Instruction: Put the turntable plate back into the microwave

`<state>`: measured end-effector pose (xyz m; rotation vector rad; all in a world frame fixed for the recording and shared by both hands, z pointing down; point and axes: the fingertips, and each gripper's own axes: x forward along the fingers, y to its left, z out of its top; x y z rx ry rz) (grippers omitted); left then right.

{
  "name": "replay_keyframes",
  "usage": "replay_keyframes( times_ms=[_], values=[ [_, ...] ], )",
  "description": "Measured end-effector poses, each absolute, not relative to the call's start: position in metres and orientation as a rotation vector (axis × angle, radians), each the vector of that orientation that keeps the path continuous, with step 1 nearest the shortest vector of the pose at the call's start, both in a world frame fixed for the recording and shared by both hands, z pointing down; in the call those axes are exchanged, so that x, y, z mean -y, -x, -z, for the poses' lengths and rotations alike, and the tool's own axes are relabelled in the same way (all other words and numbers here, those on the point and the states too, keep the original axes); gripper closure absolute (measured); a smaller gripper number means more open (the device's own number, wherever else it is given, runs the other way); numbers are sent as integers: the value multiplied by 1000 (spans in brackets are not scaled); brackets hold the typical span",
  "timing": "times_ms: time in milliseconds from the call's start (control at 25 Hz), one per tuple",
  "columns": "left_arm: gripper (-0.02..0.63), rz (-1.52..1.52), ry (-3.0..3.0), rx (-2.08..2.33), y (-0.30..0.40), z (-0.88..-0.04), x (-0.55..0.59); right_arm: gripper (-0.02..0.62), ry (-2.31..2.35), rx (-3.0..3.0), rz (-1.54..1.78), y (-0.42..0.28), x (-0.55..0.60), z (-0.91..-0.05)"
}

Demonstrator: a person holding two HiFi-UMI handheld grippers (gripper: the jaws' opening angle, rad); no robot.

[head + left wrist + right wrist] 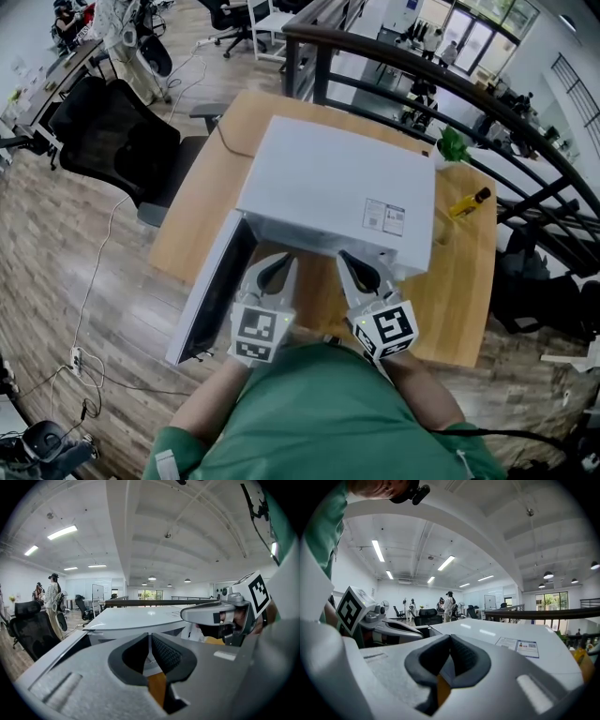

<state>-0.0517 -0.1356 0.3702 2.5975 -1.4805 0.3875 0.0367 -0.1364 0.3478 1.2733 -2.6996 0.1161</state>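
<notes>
The white microwave [333, 183] stands on a wooden table [469, 281], and its door [211, 291] hangs open to the left. Both grippers are held side by side just in front of its opening. My left gripper [279, 261] is shut, its dark pads meeting at the tips [150, 635] with nothing between them. My right gripper [352, 255] is shut and empty too [450, 637]. From either gripper view the microwave's flat top [140, 618] [506, 639] lies just beyond the jaws. No turntable plate shows in any view, and the inside of the oven is hidden.
A yellow bottle [467, 202] and a green plant [453, 145] sit at the table's far right. A black office chair [112, 141] stands to the left, a dark railing [422, 94] runs behind the table, and people stand in the distance [448, 603].
</notes>
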Motion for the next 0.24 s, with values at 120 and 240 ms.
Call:
replay_keyframes(
  times_ms=[120, 240],
  values=[
    [578, -389, -2598, 1476, 48, -370, 136, 592, -1273, 2695, -120, -40, 136, -348],
    [578, -393, -2599, 1470, 45, -371, 134, 592, -1275, 2693, -123, -42, 135, -349]
  ],
)
